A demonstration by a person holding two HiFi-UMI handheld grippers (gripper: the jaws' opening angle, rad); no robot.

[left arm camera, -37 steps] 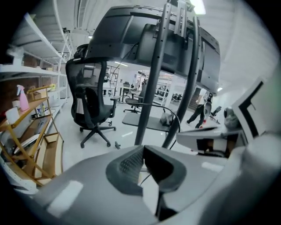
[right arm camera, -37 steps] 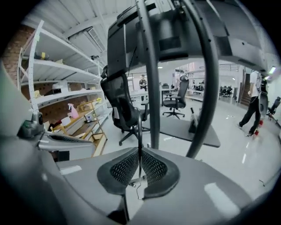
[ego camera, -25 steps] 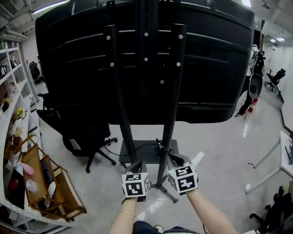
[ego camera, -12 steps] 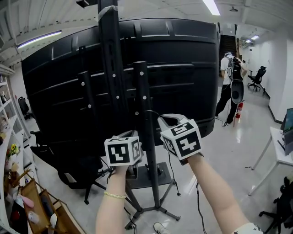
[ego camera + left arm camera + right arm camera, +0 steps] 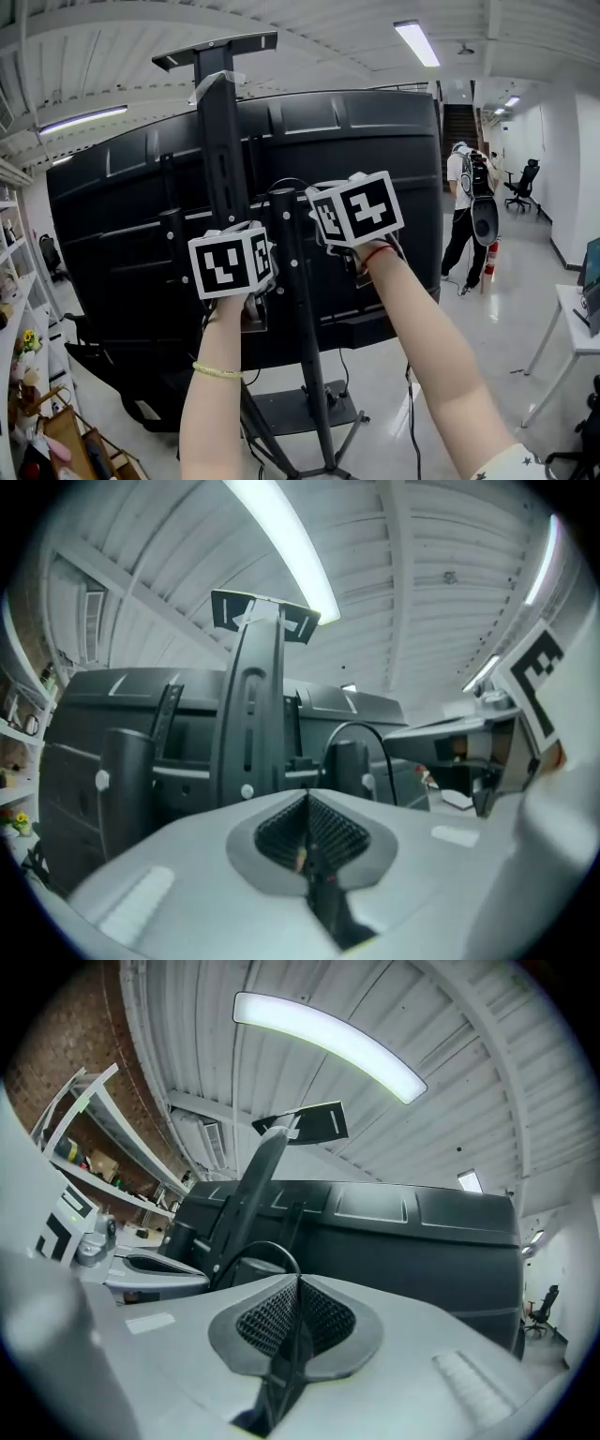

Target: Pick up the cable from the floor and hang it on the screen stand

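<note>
The big black screen [image 5: 394, 187] shows its back, mounted on the screen stand [image 5: 218, 141]. Both grippers are raised beside the stand's right upright post [image 5: 289, 281]. My left gripper [image 5: 234, 267] is left of that post and my right gripper [image 5: 354, 214] is right of it. A thin black cable [image 5: 281, 182] arcs between them above the post's top. In the left gripper view my left gripper [image 5: 307, 801] is shut on the cable [image 5: 349, 735]. The right gripper view shows my right gripper [image 5: 298, 1284] also shut on the cable [image 5: 265, 1249]. A slack length hangs toward the floor under my right arm.
A person with a backpack [image 5: 466, 202] stands at the far right past the screen. Shelves [image 5: 17, 319] line the left wall, with a wooden basket [image 5: 80, 455] below. A white table [image 5: 574, 323] is at the right edge. The stand's base plate [image 5: 302, 412] lies on the floor.
Both grippers have risen from near the floor at the stand's base to the top of the upright post, carrying the cable up with them. My head has tilted upward.
</note>
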